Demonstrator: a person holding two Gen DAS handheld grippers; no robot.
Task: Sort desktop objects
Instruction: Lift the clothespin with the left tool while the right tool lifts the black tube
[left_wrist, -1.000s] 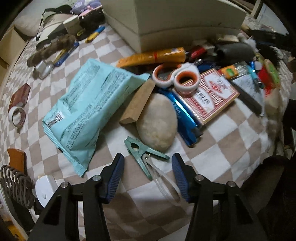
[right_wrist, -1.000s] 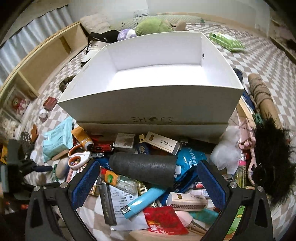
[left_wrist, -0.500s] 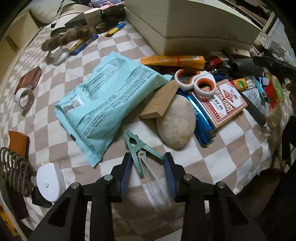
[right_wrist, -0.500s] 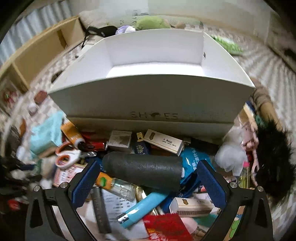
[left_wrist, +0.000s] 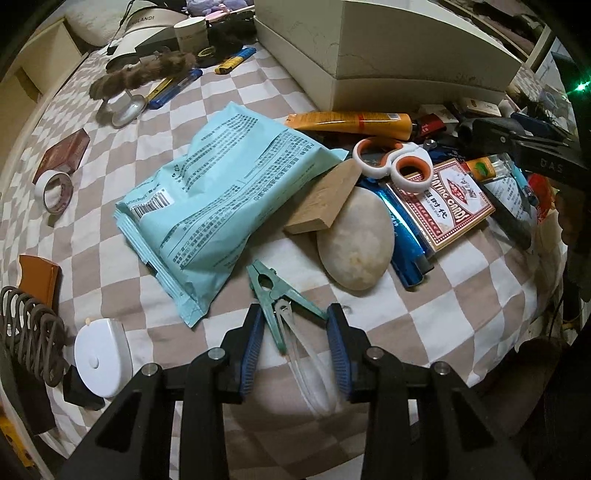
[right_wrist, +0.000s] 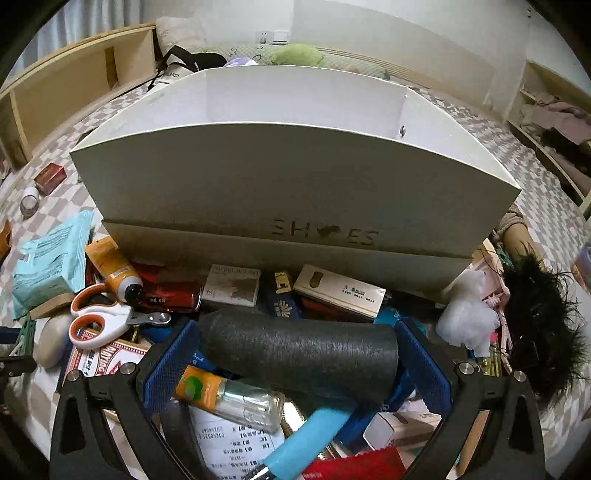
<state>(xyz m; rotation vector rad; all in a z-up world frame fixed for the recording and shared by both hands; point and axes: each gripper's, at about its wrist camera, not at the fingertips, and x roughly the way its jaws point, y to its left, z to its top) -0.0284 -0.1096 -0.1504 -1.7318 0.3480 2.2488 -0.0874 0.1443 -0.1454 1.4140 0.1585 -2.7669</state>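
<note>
— What is your left gripper (left_wrist: 295, 325) around?

— Two things lie between its blue pads (left_wrist: 252, 347): one green clothespin (left_wrist: 275, 297) and one clear plastic tweezer (left_wrist: 304, 363), both flat on the checkered cloth (left_wrist: 461, 306). Your jaws are narrowed to a moderate gap; the right pad sits just at the clothespin's handle tip, but I cannot tell that either pad presses yet.

— And beyond it?

— One pale stone (left_wrist: 356, 240), one wooden block (left_wrist: 325, 205) leaning on it, one light blue packet (left_wrist: 221, 195), one pair of orange-and-white scissors (left_wrist: 393, 160), one deck of playing cards (left_wrist: 447, 205) and one orange tube (left_wrist: 351, 121). (To the left, one tape roll (left_wrist: 55, 188) and one white tape measure (left_wrist: 101, 356).)

— Your right gripper (right_wrist: 297, 363)?

— Spread wide, its pads flank the two ends of one dark foam cylinder (right_wrist: 299, 356), which lies crosswise between them; contact is unclear. Under it lie one small glass bottle (right_wrist: 229, 397) with an orange label and one light blue lighter (right_wrist: 306, 441).

— The box?

— One white shoe box (right_wrist: 295, 177), open on top, stands just behind the pile.
</note>
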